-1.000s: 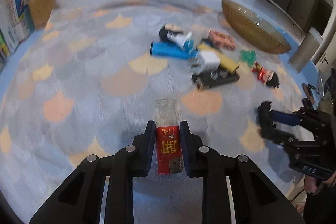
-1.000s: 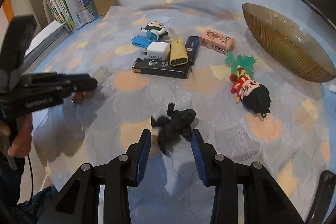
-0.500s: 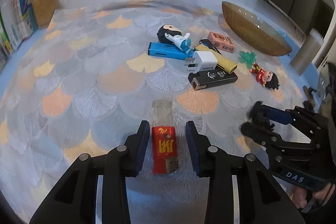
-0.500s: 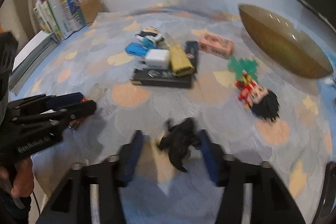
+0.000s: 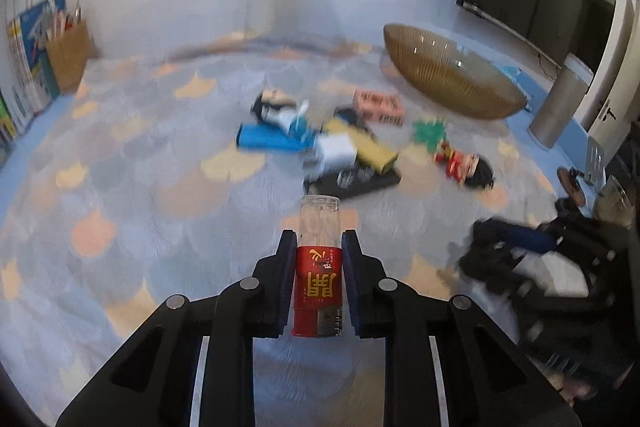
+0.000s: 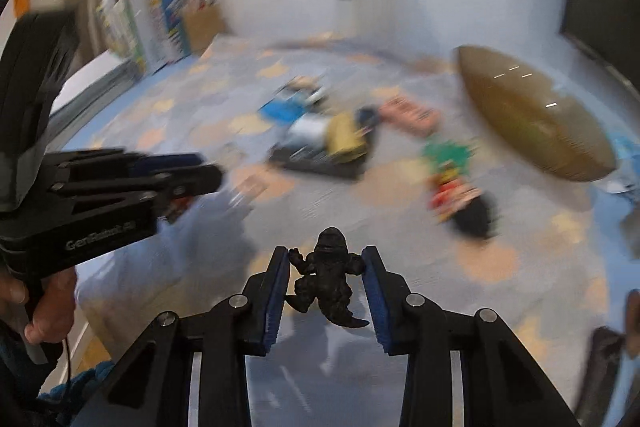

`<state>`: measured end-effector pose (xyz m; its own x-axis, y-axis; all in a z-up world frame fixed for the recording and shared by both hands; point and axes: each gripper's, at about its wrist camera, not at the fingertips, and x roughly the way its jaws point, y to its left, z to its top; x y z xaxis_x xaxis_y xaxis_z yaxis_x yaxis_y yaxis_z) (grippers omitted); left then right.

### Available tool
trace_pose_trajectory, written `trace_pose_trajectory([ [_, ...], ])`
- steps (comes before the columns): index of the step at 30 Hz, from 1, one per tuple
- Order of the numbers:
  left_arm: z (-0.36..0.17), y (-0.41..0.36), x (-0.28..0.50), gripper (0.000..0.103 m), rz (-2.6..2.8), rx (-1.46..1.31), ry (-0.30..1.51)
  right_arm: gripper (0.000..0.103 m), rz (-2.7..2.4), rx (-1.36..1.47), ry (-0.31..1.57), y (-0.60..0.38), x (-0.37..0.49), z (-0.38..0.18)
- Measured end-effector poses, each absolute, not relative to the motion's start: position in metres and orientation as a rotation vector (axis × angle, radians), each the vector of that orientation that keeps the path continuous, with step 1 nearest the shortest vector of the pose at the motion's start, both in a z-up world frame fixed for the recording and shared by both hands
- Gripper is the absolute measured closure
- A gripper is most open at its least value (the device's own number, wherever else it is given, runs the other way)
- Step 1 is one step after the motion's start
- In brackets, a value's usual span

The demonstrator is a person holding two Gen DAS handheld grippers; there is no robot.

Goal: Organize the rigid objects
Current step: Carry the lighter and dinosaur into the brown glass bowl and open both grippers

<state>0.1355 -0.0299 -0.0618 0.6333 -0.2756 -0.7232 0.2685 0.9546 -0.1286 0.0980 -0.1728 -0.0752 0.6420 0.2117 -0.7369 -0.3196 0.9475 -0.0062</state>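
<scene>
At one o'clock, amber bowl [image 5: 452,83]: contents not visible. Left gripper [image 5: 319,263] pinches red lighter [image 5: 318,279]; right gripper [image 6: 326,267], closing, grips black figurine [image 6: 326,277].

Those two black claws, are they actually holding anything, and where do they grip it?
Yes. The left gripper clamps a red lighter across its labelled middle. The right gripper, closing, pinches a small black monster figure by its outstretched arms.

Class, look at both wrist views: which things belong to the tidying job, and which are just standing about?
Part of the job:
- lighter, held in the left gripper
- black toy monster, between the closing jaws of the right gripper
- pile of gadgets
- red doll
- oval bowl

Just standing about:
- books
- pencil box
</scene>
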Motion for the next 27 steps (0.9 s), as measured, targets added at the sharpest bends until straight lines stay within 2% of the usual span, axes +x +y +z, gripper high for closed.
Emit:
trace_pose_trajectory([
  [12, 0.029, -0.113, 0.192, 0.083, -0.378, 0.099, 0.627, 0.067, 0.049, -0.138, 0.631, -0.278, 0.141, 0.037],
  [18, 0.065, -0.164, 0.238, 0.083, -0.448, 0.05, 0.589, 0.067, -0.05, -0.083, 0.54, -0.32, 0.162, 0.086],
  [22, 0.056, -0.195, 0.276, 0.083, -0.532, -0.039, 0.684, 0.067, -0.038, -0.001, 0.595, -0.343, 0.192, 0.078],
  [27, 0.011, -0.223, 0.303, 0.083, -0.541, -0.074, 0.831, 0.067, -0.02, 0.057, 0.773, -0.355, 0.229, 0.026],
])
